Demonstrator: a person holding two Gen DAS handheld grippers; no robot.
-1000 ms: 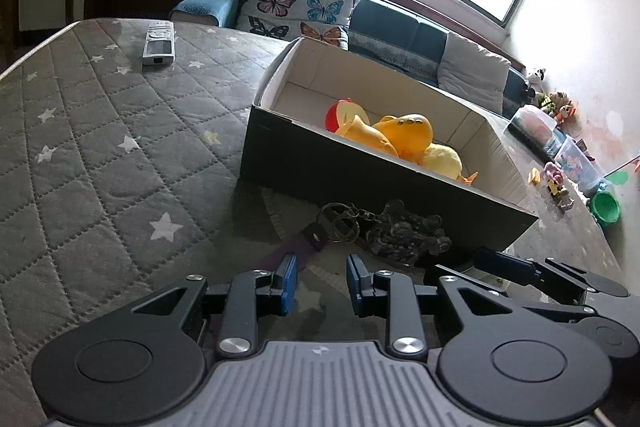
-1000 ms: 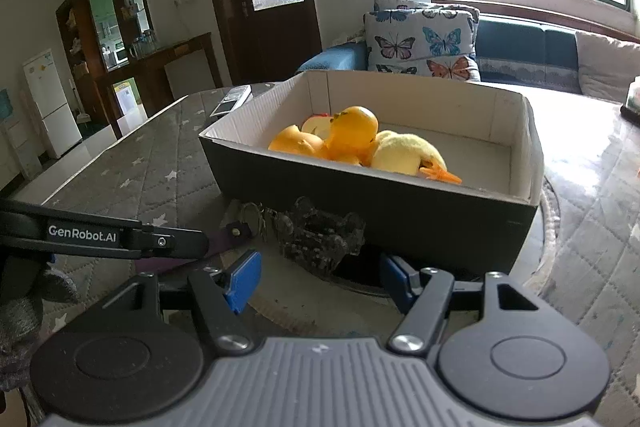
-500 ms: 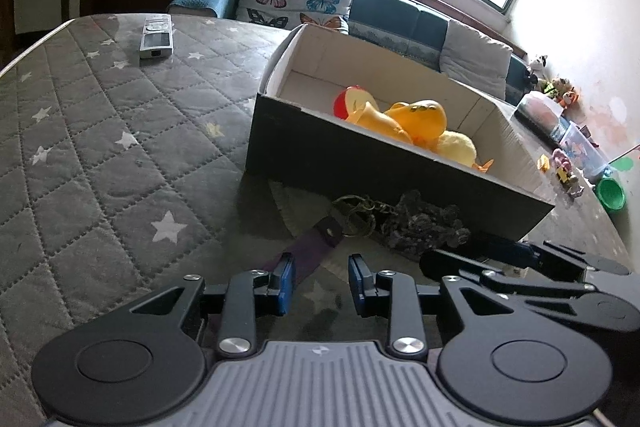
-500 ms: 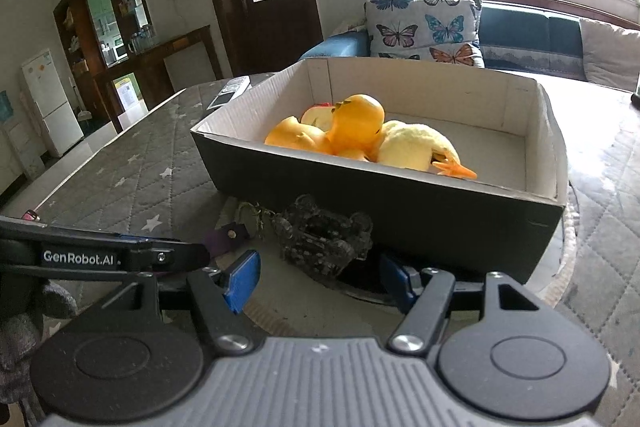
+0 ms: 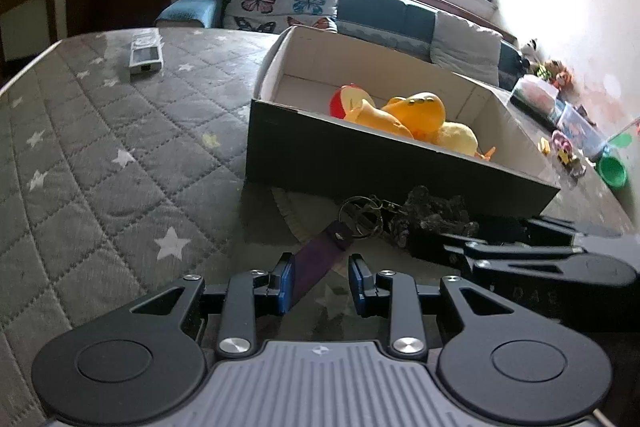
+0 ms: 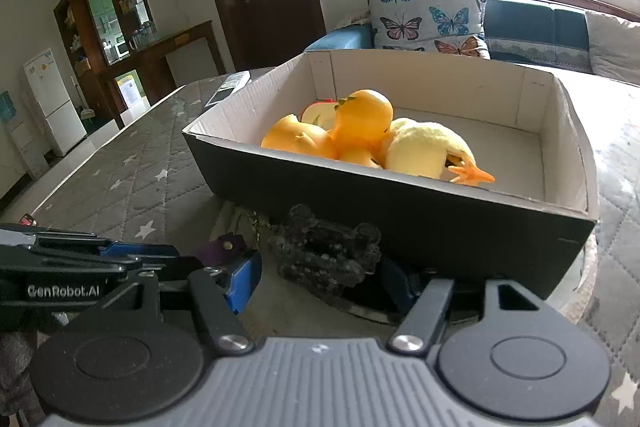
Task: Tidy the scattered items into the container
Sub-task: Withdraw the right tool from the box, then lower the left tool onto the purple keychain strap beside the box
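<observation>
On quilted star cloth by cardboard box (image 5: 360, 163): lumpy black keychain (image 6: 326, 257), both grippers apart, w/ nothing gripped.

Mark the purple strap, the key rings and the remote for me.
purple strap (image 5: 320, 259), left wrist view, mid-length of the band.
key rings (image 5: 360, 213), left wrist view, the ring cluster.
remote (image 5: 146, 53), left wrist view, its top face.

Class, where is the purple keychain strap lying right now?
In the left wrist view, the purple keychain strap lies on the quilted table cover, in front of the black cardboard box.
</observation>
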